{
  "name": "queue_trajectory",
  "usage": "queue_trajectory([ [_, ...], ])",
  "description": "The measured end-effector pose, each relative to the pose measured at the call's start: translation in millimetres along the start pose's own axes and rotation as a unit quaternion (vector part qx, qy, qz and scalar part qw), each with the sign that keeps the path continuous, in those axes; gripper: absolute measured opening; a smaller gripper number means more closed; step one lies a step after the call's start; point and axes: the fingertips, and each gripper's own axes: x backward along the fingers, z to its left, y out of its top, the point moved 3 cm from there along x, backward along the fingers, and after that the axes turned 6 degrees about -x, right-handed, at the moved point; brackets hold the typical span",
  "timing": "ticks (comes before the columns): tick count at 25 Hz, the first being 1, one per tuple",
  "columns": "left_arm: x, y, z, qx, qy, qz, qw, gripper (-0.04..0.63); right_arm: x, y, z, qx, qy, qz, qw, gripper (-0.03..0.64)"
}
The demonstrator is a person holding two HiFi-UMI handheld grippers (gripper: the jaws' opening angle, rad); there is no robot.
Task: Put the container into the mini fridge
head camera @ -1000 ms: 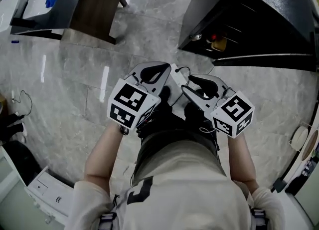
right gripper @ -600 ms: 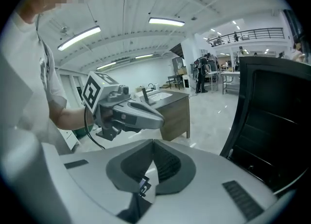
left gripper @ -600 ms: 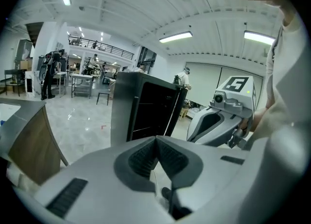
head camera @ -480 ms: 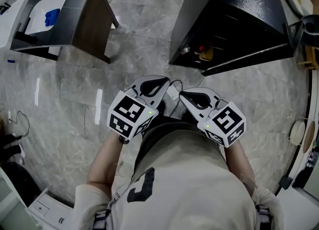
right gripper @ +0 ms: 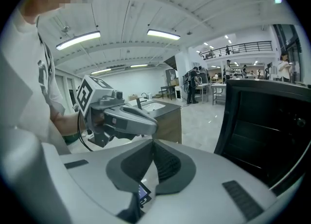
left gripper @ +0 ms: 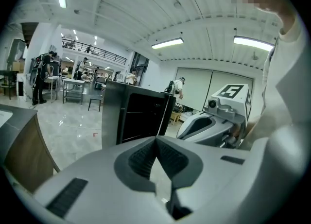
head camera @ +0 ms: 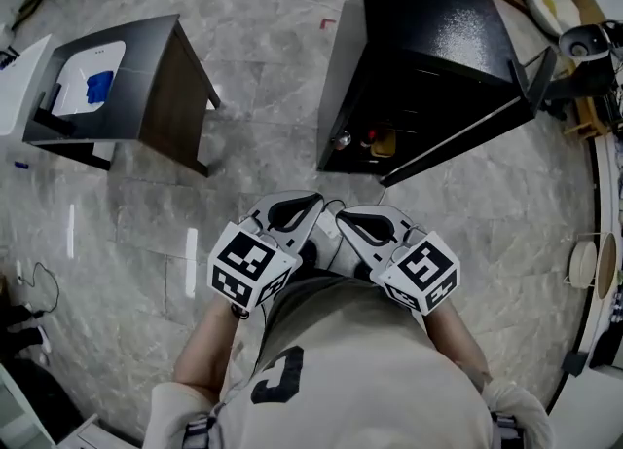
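The black mini fridge (head camera: 438, 57) stands at the upper right with its door (head camera: 458, 130) swung open. On a shelf inside sit a yellow container (head camera: 383, 142) and a small red thing (head camera: 368, 133). My left gripper (head camera: 313, 202) and right gripper (head camera: 343, 215) hover side by side close to my body, short of the fridge. In the left gripper view the left gripper (left gripper: 155, 139) is shut with nothing in it, facing the fridge (left gripper: 136, 116). The right gripper (right gripper: 153, 143) is likewise shut and empty, with the fridge (right gripper: 267, 121) at its right.
A small dark table (head camera: 146, 87) with a white tray (head camera: 92, 87) holding something blue stands at the upper left on the grey marble floor. A tripod-like stand (head camera: 579, 57) and round white things (head camera: 582, 264) lie along the right edge. People and tables are far off.
Both grippers have drawn down the picture toward my body and stayed together. The fridge and table now look farther off and show more fully, as the view has risen.
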Motion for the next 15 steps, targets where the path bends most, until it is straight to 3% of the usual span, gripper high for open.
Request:
queue_trajectory([
  [8, -41, 44, -65, -0.054, -0.012, -0.021, 0.9982, 0.057, 82, -3, -22, -0.032, -0.015, -0.084, 0.996, 0.030],
  [15, -86, 66, -132, -0.058, -0.011, -0.025, 0.9980, 0.057, 166, -25, -38, -0.028, -0.023, -0.122, 0.992, 0.029],
])
